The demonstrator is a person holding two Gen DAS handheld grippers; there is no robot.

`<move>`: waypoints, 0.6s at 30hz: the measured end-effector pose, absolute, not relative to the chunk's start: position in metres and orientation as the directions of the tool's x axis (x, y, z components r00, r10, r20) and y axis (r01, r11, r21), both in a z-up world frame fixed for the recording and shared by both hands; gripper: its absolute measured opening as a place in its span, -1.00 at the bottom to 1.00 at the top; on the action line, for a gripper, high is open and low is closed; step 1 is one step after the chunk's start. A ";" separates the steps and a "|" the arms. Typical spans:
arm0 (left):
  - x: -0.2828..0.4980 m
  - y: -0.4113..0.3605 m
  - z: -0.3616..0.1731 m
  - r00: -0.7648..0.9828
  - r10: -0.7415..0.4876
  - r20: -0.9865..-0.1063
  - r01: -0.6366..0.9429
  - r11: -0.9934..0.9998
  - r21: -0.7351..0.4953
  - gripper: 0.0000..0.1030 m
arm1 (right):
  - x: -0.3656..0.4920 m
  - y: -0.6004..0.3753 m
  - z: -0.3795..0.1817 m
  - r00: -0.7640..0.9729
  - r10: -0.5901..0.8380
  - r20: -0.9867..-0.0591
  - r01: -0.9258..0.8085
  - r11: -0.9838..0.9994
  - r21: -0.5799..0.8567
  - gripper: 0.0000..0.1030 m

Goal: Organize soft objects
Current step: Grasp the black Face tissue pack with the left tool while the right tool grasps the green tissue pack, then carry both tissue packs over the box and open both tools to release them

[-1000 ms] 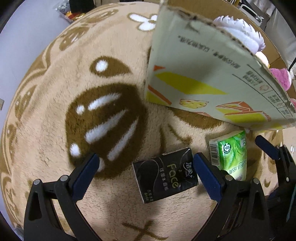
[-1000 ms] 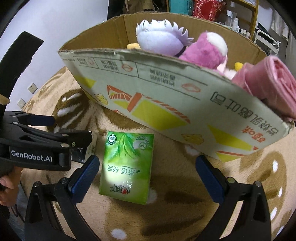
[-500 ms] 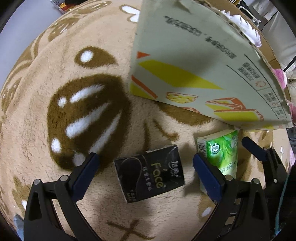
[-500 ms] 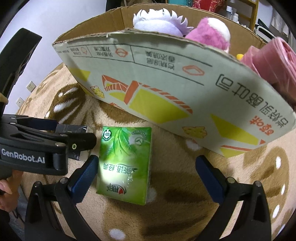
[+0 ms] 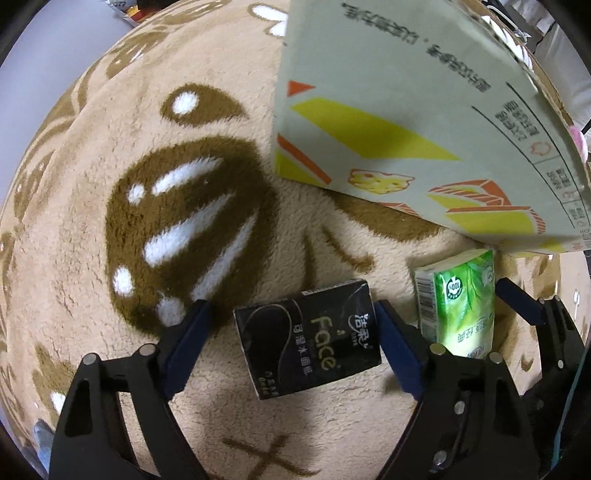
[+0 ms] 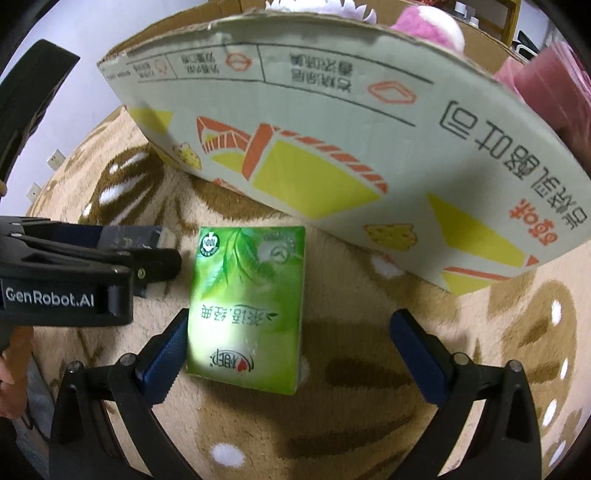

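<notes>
Two soft tissue packs lie on the plush tan rug (image 5: 92, 192), whose deep pile carries brown and white shapes. Largest after the rug, we see the printed cardboard box (image 6: 332, 122), its near wall bowed by the lens; pink and white plush toys (image 6: 428, 29) peek over its rim, mostly cut off. The glossy green tissue pack (image 6: 247, 306) lies flat just near the box wall, between our right gripper's (image 6: 290, 350) blue ribbed pads, which stand wide apart, the left one just beside the pack. The smaller black tissue pack (image 5: 308, 339), marked "Face", sits left of the green one between our left gripper's (image 5: 291, 345) spread pads, the right one very close. Whether either pad touches, we cannot tell.
</notes>
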State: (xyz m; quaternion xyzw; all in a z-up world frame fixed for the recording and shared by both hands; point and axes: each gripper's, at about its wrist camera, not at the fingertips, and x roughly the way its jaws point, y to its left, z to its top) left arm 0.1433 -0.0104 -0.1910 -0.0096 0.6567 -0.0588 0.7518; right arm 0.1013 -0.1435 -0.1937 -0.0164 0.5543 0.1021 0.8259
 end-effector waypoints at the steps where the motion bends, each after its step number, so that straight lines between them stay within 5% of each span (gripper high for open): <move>1: 0.143 -0.009 -0.190 0.131 -0.099 -0.986 0.075 0.993 -0.089 0.55 | 0.101 -0.143 -0.193 0.364 0.154 -0.919 -0.185 0.978 0.090 0.95; 5: 0.136 -0.002 -0.188 0.138 -0.075 -0.988 0.075 0.995 -0.065 0.28 | 0.099 -0.145 -0.190 0.357 0.156 -0.921 -0.185 0.978 0.094 0.56; 9: 0.126 0.006 -0.184 0.149 -0.083 -0.985 0.076 0.995 -0.072 0.26 | 0.094 -0.142 -0.186 0.358 0.157 -0.920 -0.201 0.976 0.089 0.16; 18: 0.098 0.013 -0.154 0.272 -0.050 -0.961 0.083 0.996 -0.029 0.26 | 0.072 -0.148 -0.170 0.397 0.174 -0.901 -0.194 0.976 0.103 0.09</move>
